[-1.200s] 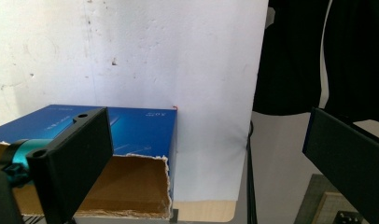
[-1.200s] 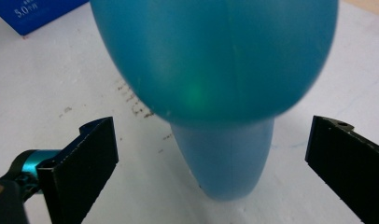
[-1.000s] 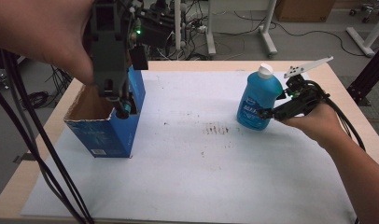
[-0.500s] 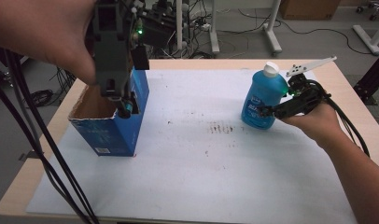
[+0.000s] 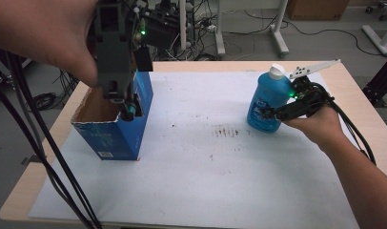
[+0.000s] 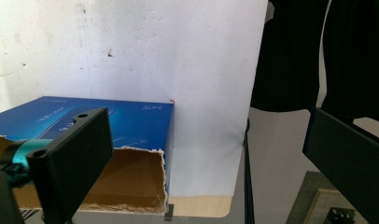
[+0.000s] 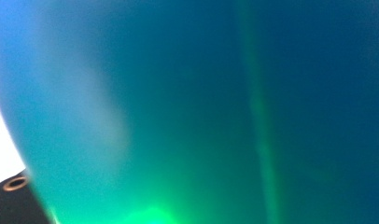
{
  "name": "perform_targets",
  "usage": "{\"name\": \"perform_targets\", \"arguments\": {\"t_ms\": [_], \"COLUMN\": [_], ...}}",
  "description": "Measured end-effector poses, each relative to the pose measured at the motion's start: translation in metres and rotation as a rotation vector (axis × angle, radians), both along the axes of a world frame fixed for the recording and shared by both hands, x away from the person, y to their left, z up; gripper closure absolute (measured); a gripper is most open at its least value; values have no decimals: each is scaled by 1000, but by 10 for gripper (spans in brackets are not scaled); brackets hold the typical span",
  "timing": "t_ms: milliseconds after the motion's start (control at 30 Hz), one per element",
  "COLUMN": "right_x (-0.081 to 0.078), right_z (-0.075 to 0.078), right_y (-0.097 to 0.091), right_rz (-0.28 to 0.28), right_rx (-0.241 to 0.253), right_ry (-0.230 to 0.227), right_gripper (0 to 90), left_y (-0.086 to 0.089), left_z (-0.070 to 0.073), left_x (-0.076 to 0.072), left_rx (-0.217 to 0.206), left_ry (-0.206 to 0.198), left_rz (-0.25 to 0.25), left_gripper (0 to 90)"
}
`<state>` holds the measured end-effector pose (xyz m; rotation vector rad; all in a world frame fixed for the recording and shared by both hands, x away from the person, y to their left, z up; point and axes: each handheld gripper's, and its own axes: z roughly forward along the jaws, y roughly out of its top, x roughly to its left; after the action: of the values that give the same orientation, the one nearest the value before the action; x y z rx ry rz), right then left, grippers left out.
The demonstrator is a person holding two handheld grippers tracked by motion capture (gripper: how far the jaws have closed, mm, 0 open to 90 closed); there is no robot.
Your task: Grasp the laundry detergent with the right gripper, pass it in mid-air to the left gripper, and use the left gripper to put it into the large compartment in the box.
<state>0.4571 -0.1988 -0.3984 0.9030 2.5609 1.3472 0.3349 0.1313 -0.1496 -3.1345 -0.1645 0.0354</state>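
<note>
Gripping at the belly of the blue bottle, your right tool has just been closing its jaws, with the bottle between them; whether the pads press yet you cannot tell. The bottle stands upright at the right of the white-covered surface, well apart from the open blue box. Expect smooth, slippery plastic and some weight if it is full, so take it low on the body, not at the white cap. Your left tool hangs above the box, jaws wide apart and empty.
</note>
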Motion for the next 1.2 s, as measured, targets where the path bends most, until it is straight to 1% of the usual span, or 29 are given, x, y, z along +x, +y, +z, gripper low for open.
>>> {"name": "perform_targets", "arguments": {"t_ms": [33, 100, 333, 400, 700, 733, 933, 1000, 1033, 1067, 1100, 1200], "right_x": [0, 0, -1, -1, 0, 0, 0, 1, 0, 0, 0, 0], "right_z": [0, 1, 1, 1, -1, -1, -2, -2, -2, -2, -2, -2], "right_y": [-1, -1, -1, 0, 1, 1, 2, 2, 2, 2, 1, 2], "right_rz": [3, 2, 2, 6, 10, 11, 10, 7, 6, 6, 16, 15], "right_rx": [2, 15, 13, 12, 7, 7, 8, 6, 6, 6, 10, 11], "right_ry": [-5, -6, -11, -11, -15, -17, -22, -21, -18, -18, -30, -35], "right_gripper": [131, 131, 133, 157, 176, 194, 198, 201, 244, 244, 253, 254], "left_y": [0, 0, 0, 0, 1, 1, 1, 0, 0, 0, 0, -1], "left_z": [0, -1, 0, -1, -1, -1, -1, -1, -1, -1, -2, -2], "left_x": [0, 0, 1, 1, 1, 1, 2, 2, 3, 3, 2, 2], "left_rx": [1, -1, 2, 1, 4, 3, 3, 10, 9, 9, 7, 8], "left_ry": [0, 0, 1, 1, 1, 1, 3, 4, 4, 4, 3, 7], "left_rz": [-1, 1, -1, 1, 5, 7, 5, 5, 6, 6, 9, 3], "left_gripper": [17, 17, 17, 17, 17, 17, 17, 17, 17, 17, 17, 17]}}
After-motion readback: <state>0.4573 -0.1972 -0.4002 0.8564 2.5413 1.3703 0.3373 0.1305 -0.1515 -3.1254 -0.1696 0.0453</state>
